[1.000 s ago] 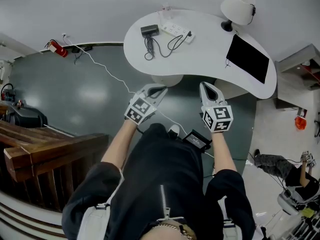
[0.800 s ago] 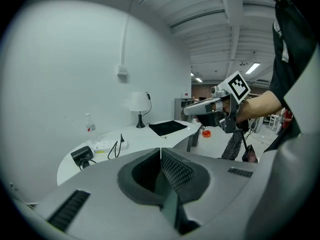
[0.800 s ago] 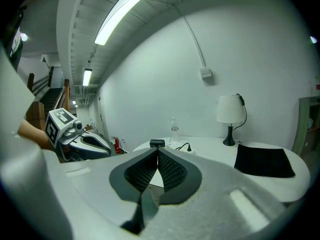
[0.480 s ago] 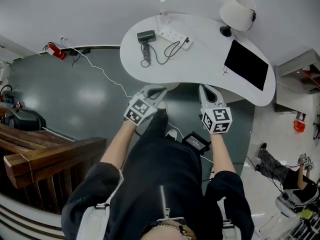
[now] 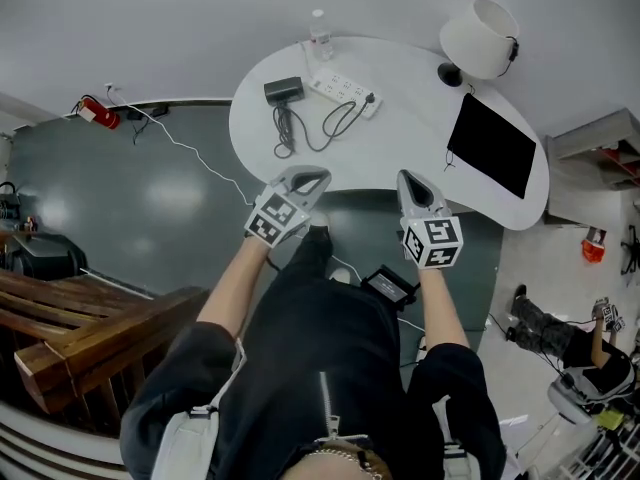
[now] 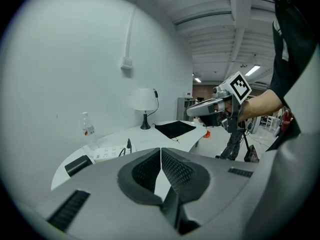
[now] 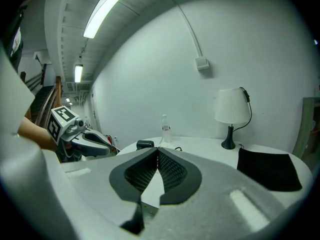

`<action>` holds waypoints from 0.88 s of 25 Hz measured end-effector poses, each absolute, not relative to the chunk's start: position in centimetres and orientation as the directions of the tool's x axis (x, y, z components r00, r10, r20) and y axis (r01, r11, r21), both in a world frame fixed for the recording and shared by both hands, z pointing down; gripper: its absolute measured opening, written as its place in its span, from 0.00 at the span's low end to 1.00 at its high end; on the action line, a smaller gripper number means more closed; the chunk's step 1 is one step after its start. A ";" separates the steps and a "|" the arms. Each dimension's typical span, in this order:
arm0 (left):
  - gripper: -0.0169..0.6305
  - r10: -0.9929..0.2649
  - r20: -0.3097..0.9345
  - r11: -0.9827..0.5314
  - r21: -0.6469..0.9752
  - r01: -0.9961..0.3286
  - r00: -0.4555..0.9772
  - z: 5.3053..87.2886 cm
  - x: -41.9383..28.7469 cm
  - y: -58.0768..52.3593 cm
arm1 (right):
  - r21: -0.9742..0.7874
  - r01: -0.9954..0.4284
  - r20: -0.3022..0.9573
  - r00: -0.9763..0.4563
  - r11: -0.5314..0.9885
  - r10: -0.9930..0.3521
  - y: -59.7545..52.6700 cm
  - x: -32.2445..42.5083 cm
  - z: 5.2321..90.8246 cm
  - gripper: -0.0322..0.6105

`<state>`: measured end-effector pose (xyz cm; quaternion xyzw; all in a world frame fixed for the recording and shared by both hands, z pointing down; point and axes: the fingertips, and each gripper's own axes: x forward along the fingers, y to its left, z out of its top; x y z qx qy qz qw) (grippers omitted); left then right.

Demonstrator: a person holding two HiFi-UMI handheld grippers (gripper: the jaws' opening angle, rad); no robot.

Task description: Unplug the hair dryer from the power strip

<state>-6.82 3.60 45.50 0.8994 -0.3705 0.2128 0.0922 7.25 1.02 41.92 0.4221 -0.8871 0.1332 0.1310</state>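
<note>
A black hair dryer [image 5: 283, 90] lies on the far left of the white table [image 5: 400, 138]. Its cable [image 5: 340, 123] loops across to a plug [image 5: 372, 98] at the right end of the white power strip [image 5: 340, 90]. My left gripper [image 5: 305, 176] and right gripper [image 5: 408, 180] hang side by side over the table's near edge, well short of the strip. Both are shut with nothing in them. The left gripper view shows the dryer [image 6: 78, 165] and strip [image 6: 111, 153] beyond the closed fingertips [image 6: 160, 150]. In the right gripper view the dryer [image 7: 145, 144] lies just past the shut tips [image 7: 158, 150].
A clear bottle [image 5: 319, 30] stands behind the strip. A white lamp [image 5: 480, 23] and a black mat [image 5: 492, 144] occupy the table's right side. A white cord [image 5: 200, 158] runs over the grey floor to the left. A wooden railing [image 5: 80, 328] lies at lower left.
The table has drawn nearer and shifted left in the head view. Both shut grippers have advanced from over the floor to the table's near edge.
</note>
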 end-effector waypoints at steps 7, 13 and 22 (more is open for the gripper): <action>0.05 -0.606 0.455 -0.726 0.019 -0.687 0.653 45.9 -9.7 -2.1 | -0.119 -0.801 0.368 -0.585 0.587 -0.723 -3.9 4.8 42.2 0.06; 0.05 -0.585 0.450 -0.752 0.010 -0.659 0.674 45.6 -12.1 -6.6 | -0.101 -0.815 0.389 -0.560 0.571 -0.731 -7.4 2.5 42.1 0.06; 0.05 -0.551 0.451 -0.788 -0.005 -0.616 0.702 45.7 -13.7 -11.3 | -0.085 -0.840 0.409 -0.520 0.537 -0.750 -11.1 0.8 42.1 0.06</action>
